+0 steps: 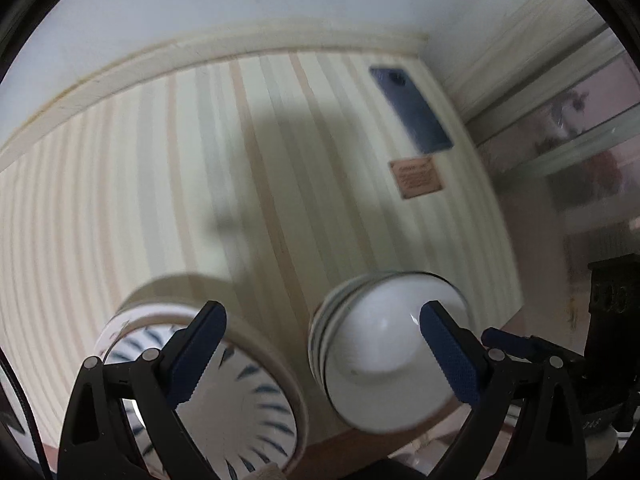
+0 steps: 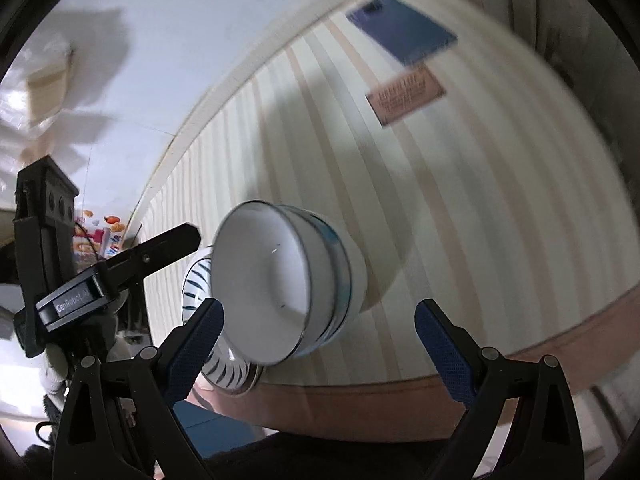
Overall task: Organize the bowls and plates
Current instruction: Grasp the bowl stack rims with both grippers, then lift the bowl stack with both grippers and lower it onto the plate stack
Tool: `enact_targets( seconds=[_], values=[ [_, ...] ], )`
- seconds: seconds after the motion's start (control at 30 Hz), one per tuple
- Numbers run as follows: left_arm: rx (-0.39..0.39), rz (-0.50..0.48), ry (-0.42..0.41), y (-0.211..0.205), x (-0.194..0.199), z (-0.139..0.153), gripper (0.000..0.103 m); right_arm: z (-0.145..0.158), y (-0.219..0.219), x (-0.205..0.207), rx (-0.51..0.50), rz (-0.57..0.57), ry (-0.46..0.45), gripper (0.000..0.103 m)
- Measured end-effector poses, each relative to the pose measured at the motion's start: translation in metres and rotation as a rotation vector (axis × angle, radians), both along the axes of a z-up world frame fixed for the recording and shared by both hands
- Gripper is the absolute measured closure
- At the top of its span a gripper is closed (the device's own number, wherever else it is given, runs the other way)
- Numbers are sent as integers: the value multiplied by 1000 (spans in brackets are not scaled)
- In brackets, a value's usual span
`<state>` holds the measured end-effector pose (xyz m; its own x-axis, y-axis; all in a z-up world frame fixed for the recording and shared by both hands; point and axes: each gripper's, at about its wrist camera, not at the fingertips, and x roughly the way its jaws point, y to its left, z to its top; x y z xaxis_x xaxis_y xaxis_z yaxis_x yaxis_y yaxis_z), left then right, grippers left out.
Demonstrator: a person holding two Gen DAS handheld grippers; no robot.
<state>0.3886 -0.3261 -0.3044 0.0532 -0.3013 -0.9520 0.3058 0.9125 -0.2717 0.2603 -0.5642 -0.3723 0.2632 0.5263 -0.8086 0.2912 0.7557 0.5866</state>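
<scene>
A stack of white bowls [image 1: 388, 356] with dark rims stands on the striped table [image 1: 200, 180] near its front edge; it also shows in the right wrist view [image 2: 280, 284]. A plate with blue leaf strokes [image 1: 248, 412] lies to its left, and shows behind the bowls in the right wrist view [image 2: 200, 280]. My left gripper [image 1: 324, 344] is open above both, one finger over the plate and one over the bowls. My right gripper [image 2: 318, 340] is open and empty, just in front of the bowl stack. The left gripper's body [image 2: 100, 280] shows at the left of the right wrist view.
A blue phone [image 1: 412, 108] and a brown card [image 1: 416, 178] lie at the table's far right; both show in the right wrist view, phone [image 2: 402, 32] and card [image 2: 406, 94]. A white wall [image 1: 240, 0] runs behind the table. Glass doors [image 1: 580, 140] stand at the right.
</scene>
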Motion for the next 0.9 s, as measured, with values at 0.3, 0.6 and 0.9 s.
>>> enact_targets(
  seconds=[0.3, 0.6, 0.9],
  values=[
    [-1, -82, 194, -28, 12, -61, 33, -64, 7, 21, 151, 13, 58, 6],
    [-107, -58, 268, -26, 6, -69, 43, -92, 19, 23, 228, 8, 88, 42],
    [-107, 16, 281, -19, 4, -62, 49, -93, 20, 17, 227, -22, 87, 46]
  ],
)
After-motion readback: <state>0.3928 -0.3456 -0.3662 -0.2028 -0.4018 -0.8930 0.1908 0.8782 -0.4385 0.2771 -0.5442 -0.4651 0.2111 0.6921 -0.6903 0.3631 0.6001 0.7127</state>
